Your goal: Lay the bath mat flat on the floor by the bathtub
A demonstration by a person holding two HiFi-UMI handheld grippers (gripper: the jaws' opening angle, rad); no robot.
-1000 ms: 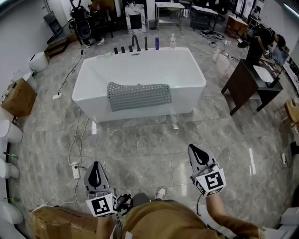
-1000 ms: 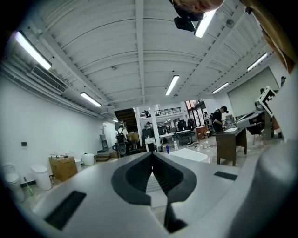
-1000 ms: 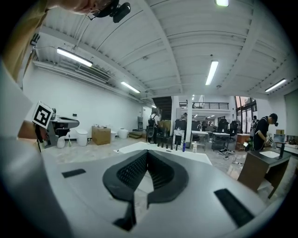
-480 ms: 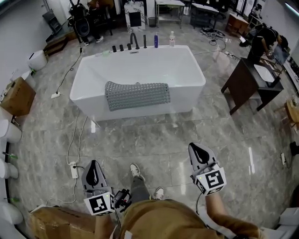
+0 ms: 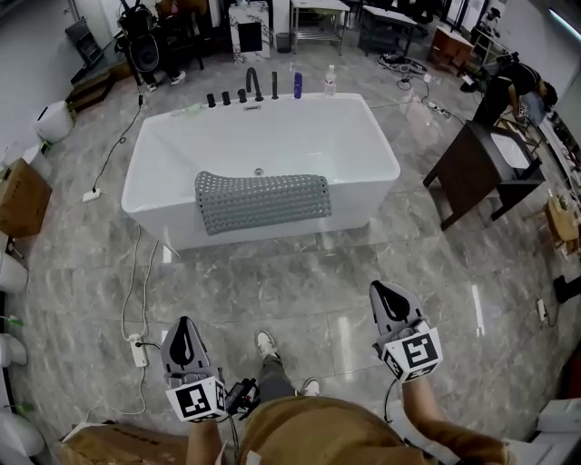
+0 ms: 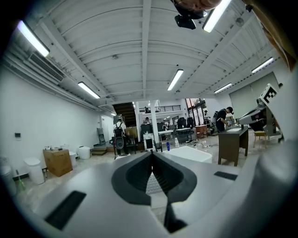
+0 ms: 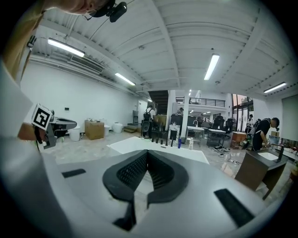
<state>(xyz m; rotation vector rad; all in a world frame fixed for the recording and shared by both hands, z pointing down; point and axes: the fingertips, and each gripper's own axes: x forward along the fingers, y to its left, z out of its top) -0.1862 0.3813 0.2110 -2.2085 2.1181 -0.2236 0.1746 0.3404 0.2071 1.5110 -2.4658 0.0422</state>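
The mat (image 5: 262, 201) hangs over the front rim of the bathtub (image 5: 356, 211). Left gripper (image 5: 184, 327) and right gripper (image 5: 385, 292): jaws clenched, empty, well apart from the mat.

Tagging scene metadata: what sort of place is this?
Probably a workshop or lab hall with a mock bathroom, not a home: a freestanding bathtub on open tiled floor, work tables behind it, strip lights overhead.

I hold my left gripper (image 5: 185, 327) and right gripper (image 5: 383, 292) out ahead, well apart, each with jaws pressed together on nothing; the right perhaps tips slightly downward.
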